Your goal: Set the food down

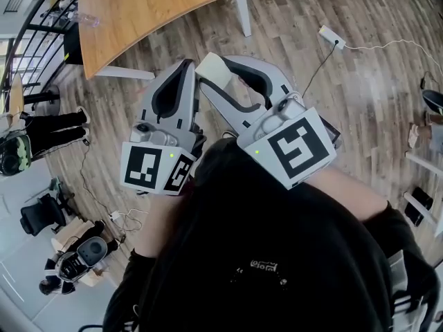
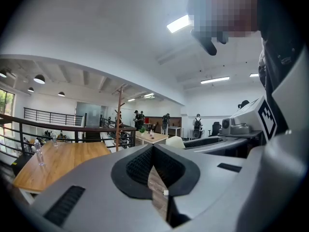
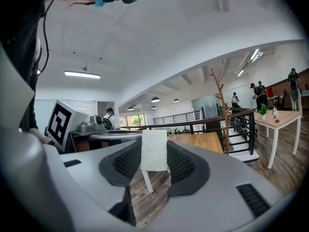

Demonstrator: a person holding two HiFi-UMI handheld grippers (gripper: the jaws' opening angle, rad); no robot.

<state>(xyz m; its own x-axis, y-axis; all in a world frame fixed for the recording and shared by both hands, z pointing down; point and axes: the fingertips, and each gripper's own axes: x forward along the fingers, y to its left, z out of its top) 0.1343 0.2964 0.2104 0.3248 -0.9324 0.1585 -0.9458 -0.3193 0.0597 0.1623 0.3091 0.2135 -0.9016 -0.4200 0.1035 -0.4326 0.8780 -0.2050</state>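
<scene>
Cream and matte, a squared block of food [image 3: 154, 150], its kind hard to tell, stood clamped between the ribbed black pads of the right gripper [image 1: 217, 72], at the centre of the right gripper view. The smooth grey left gripper [image 2: 152, 148] was closed on nothing, its tips touching. The person's black top [image 1: 263, 254] filled the head view's lower centre, covering the grippers' handles. The wooden table [image 1: 152, 12] was cut off at the top edge.
</scene>
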